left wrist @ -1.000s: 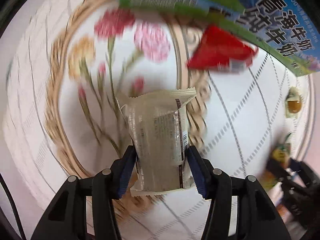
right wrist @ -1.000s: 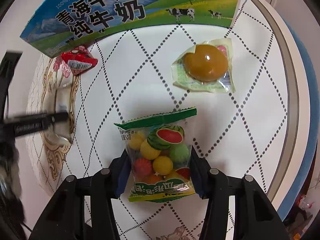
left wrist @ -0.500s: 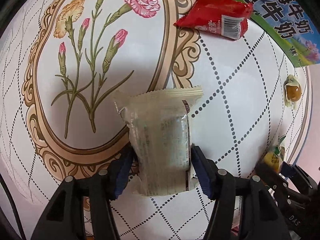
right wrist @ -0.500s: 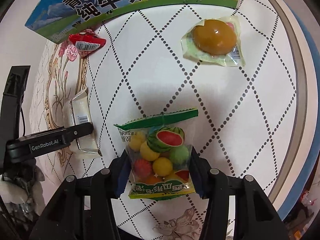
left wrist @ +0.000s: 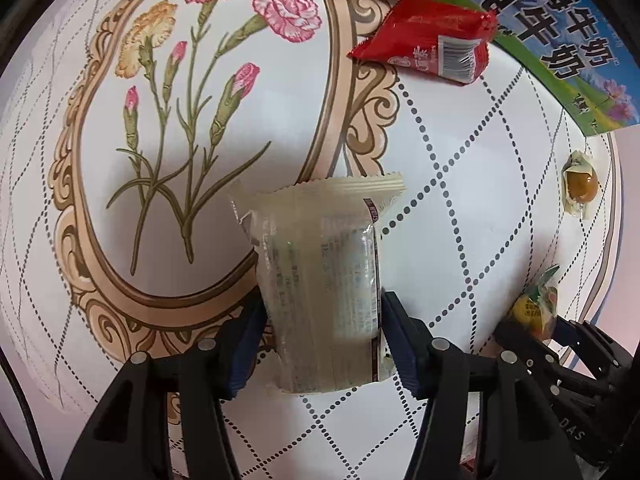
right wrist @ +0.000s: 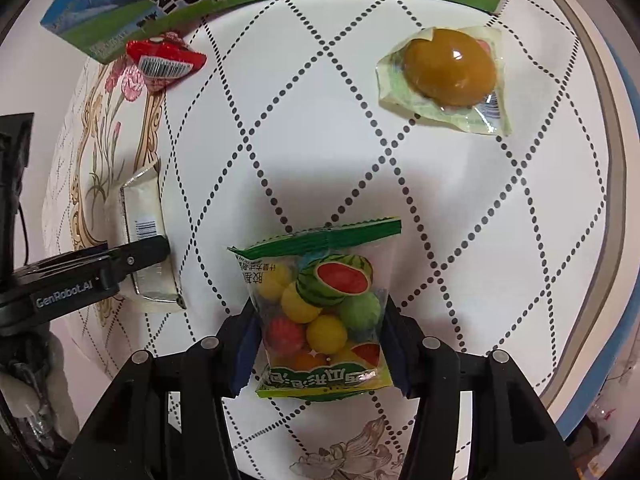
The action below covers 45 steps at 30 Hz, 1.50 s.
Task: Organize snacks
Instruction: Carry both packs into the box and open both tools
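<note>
1. The milk carton (right wrist: 280, 0) is cut off by the far edge of both views; only part of its printed side is seen, and its full shape cannot be made out.
2. In the left wrist view the right gripper (left wrist: 536, 320) is pushed to the right rim, and the fruit candy bag (left wrist: 534, 306) it holds is seen only as a small, partly hidden patch.
3. In the right wrist view the left gripper (right wrist: 136, 256) is seen from the side at the left edge; one of its fingers lies across the pale wrapper (right wrist: 146, 240), so the near half of that packet is partly covered.
4. The print on the pale wrapper is too faint to be read in the left wrist view, and its contents cannot be told.
5. The pale wrapper is pinched at its near half between the fingers of the left gripper. Its long axis runs near to far, with the crimped seam at the far end, over the edge of the floral frame printed on the table (left wrist: 460, 208).
6. The fruit candy bag is clamped between the fingers of the right gripper. Its long axis also runs near to far, the green crimped top pointing far.
7. A red packet (left wrist: 428, 52) is seen at the far side, just beside the milk carton, possibly touching it; its barcode faces up.
8. A clear pack with a brown egg-like item (right wrist: 448, 76) lies at the far right, well apart from the candy bag.
</note>
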Available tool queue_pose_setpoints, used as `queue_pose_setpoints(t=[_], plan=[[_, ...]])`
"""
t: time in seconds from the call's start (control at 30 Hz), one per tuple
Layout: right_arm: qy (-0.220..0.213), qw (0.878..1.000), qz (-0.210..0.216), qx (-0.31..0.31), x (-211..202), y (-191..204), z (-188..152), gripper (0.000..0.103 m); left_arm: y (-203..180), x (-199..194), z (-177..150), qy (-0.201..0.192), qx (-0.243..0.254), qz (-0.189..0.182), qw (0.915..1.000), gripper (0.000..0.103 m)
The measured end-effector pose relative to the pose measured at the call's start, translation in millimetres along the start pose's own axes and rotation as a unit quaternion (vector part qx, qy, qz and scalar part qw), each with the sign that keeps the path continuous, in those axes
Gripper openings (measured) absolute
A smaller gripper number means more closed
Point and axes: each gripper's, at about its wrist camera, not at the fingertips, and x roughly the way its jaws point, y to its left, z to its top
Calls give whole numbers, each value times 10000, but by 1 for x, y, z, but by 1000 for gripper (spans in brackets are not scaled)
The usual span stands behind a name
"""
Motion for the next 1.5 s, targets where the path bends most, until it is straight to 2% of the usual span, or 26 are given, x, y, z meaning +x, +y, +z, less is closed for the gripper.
queue_pose_setpoints(t=[0.2,0.37,0.6,0.7,0.8,0.9,0.97,1.07,1.13,1.33,1.37,1.43,1.5], plan=[[-338,9989,254,191,-15,-3,-7,53,-19,-34,-9,-289,281,74,9992,53],[-594,9952,664,401,-41,-6,-2,53,-50,-85,-4,-693,570,-196,9958,53],[-1405,9833,1100,366,-122,-3,35,53,-92,-177,35,-1443,1088,-502,9823,53],[-1747,9767,1201,323,-155,-2,59,53,-97,-203,72,-1700,1335,-321,9758,53],[-2101,9717,1060,198,-185,-1,96,53,-103,-216,111,-1868,1627,220,9686,53],[-2296,9697,826,95,-199,-3,133,53,-105,-212,150,-1733,1774,722,9661,54],[-2301,9706,700,83,-198,-2,170,53,-102,-197,179,-1475,1803,1123,9660,54],[-2247,9737,367,13,-190,-2,214,53,-90,-168,206,-1145,1777,1481,9661,54],[-2107,9773,239,15,-179,-2,242,53,-87,-151,218,-955,1804,1744,9633,54],[-1786,9838,-7,178,-156,-10,306,54,-76,-120,241,-467,1712,1886,9659,56],[-1732,9846,-26,232,-151,-13,315,57,-73,-115,244,-351,1648,1863,9679,62],[-1613,9864,-171,265,-143,-16,328,102,-72,-116,246,-352,1540,1708,9726,74],[-1557,9871,-215,309,-139,-19,333,103,-74,-119,247,-423,1471,1551,9760,90]])
